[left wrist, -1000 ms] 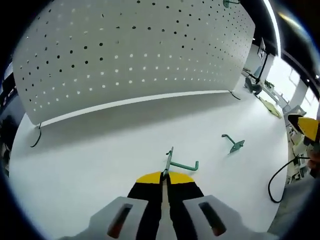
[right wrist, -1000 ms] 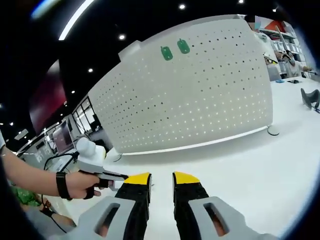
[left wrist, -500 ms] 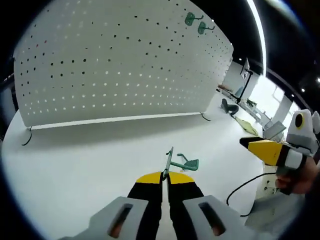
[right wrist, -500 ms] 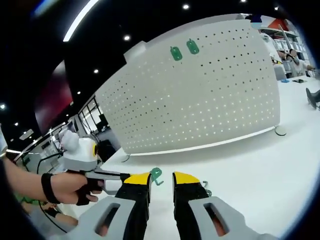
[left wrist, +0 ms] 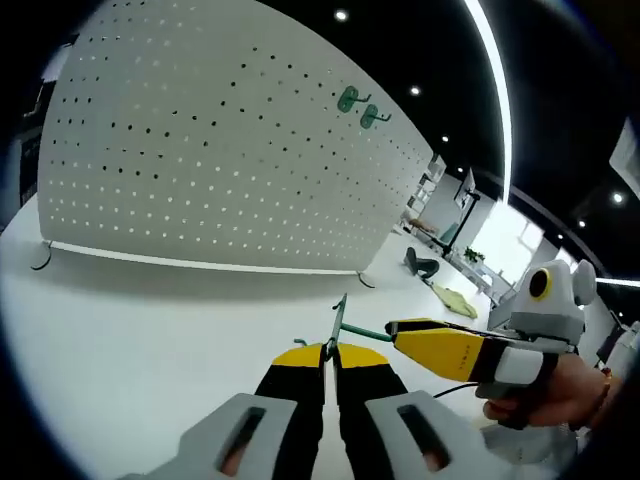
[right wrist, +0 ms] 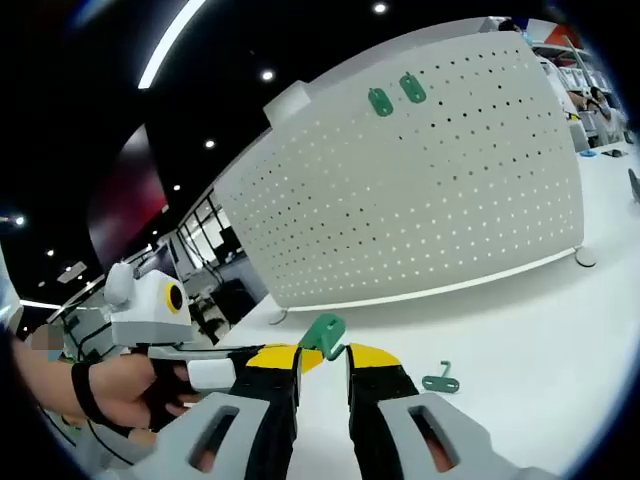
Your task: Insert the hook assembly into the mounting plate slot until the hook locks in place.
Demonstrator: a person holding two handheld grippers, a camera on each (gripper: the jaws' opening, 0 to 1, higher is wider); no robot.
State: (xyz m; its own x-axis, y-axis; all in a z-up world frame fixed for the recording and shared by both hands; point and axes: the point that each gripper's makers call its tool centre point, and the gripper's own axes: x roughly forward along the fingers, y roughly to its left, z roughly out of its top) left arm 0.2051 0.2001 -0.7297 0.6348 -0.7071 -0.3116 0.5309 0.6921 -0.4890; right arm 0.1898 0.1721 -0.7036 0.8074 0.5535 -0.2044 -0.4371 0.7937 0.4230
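Note:
My left gripper [left wrist: 332,349] is shut on a green hook assembly [left wrist: 340,318], held in the air with its rod pointing up and an arm bending right. In the right gripper view its green plate [right wrist: 325,333] sits just above the gap of my right gripper [right wrist: 323,362], which is open. The left gripper [right wrist: 312,355] reaches in there from the left, held by a hand [right wrist: 120,385]. The right gripper's yellow tip [left wrist: 398,328] lies close beside the hook. The white perforated mounting plate [left wrist: 200,150] stands upright behind, with two green hooks [left wrist: 360,107] mounted near its top.
A second green hook [right wrist: 440,381] lies on the white table [right wrist: 520,340] to the right of my right gripper. The plate [right wrist: 430,200] rests on small feet at its ends [left wrist: 40,258]. Desks and shelving stand far behind at the right [left wrist: 440,280].
Both views have swung upward. The left gripper has lifted the hook off the table, and the two grippers have come close together, the hook's plate now showing above the right gripper's jaws.

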